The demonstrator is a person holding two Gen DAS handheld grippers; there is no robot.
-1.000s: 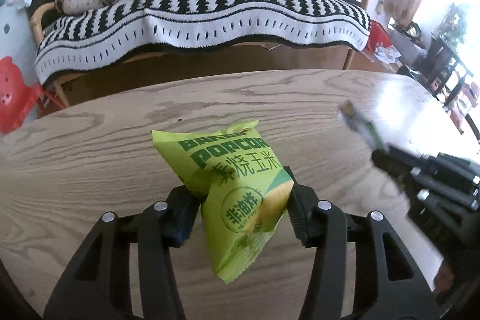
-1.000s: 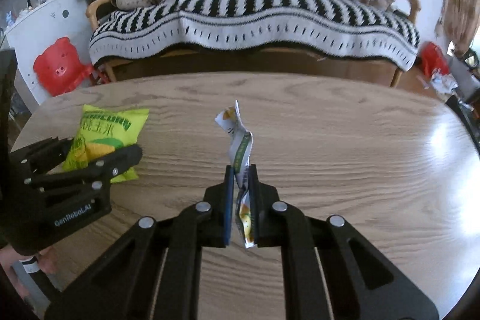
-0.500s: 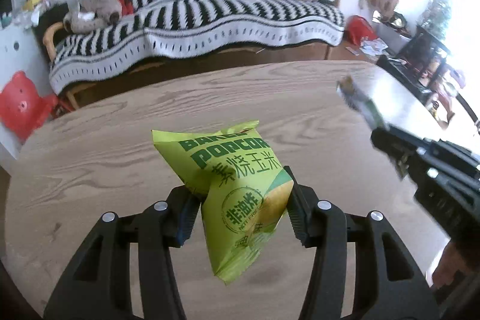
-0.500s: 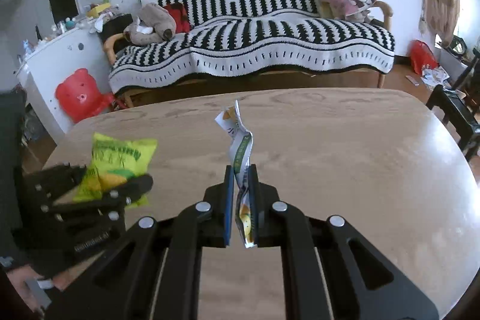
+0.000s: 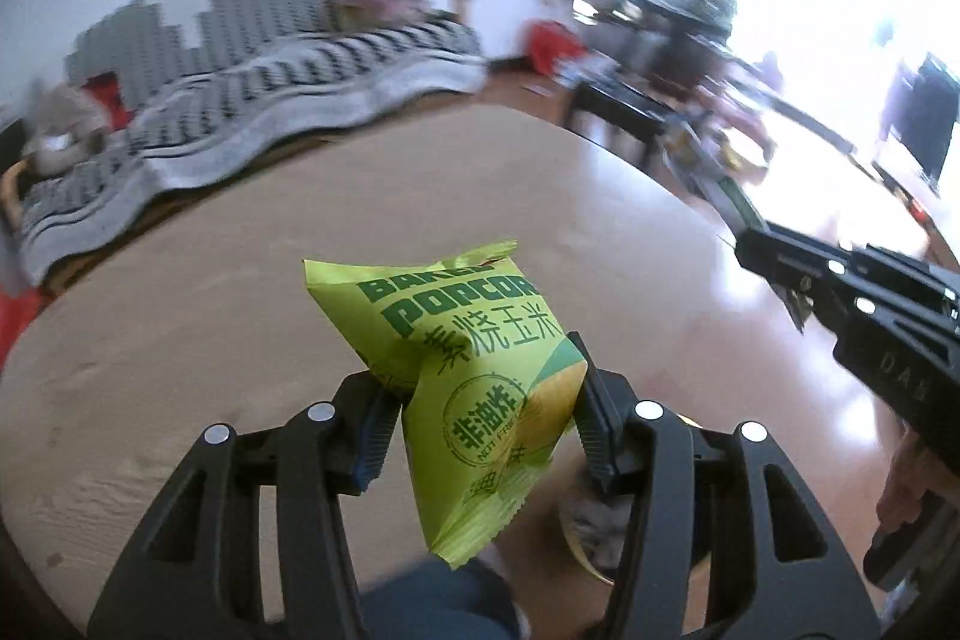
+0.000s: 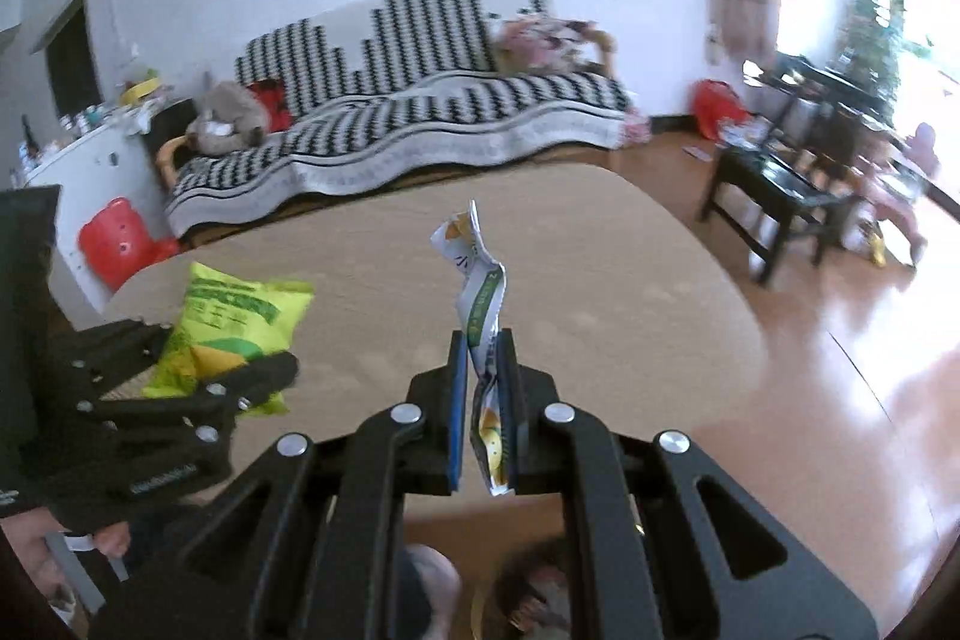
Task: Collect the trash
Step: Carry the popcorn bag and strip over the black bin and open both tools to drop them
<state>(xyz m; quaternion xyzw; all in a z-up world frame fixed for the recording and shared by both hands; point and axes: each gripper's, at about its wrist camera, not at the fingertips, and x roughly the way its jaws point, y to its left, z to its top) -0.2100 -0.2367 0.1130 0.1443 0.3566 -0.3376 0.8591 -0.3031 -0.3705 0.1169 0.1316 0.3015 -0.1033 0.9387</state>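
Observation:
A lime-green popcorn bag (image 5: 480, 388) is pinched between the pads of my left gripper (image 5: 480, 424), held in the air over the near edge of the wooden table (image 5: 240, 292). The same popcorn bag (image 6: 228, 328) shows at the left of the right wrist view, in the left gripper (image 6: 180, 382). My right gripper (image 6: 483, 400) is shut on a thin crumpled wrapper (image 6: 480, 292) that sticks up between its pads. The right gripper (image 5: 774, 268) also enters the left wrist view from the right. Below both grippers a round bin rim (image 5: 582, 550) with crumpled trash inside peeks out.
A striped sofa (image 6: 420, 112) stands behind the table, with a red stool (image 6: 114, 244) at its left. A dark low table (image 6: 774, 196) and chairs stand on the shiny floor at the right. A person's leg (image 5: 432, 604) and hand (image 6: 36, 538) show at the bottom.
Both grippers have pulled back from over the table toward its near edge and risen, each keeping its piece of trash. A bin and the person's leg have come into view below.

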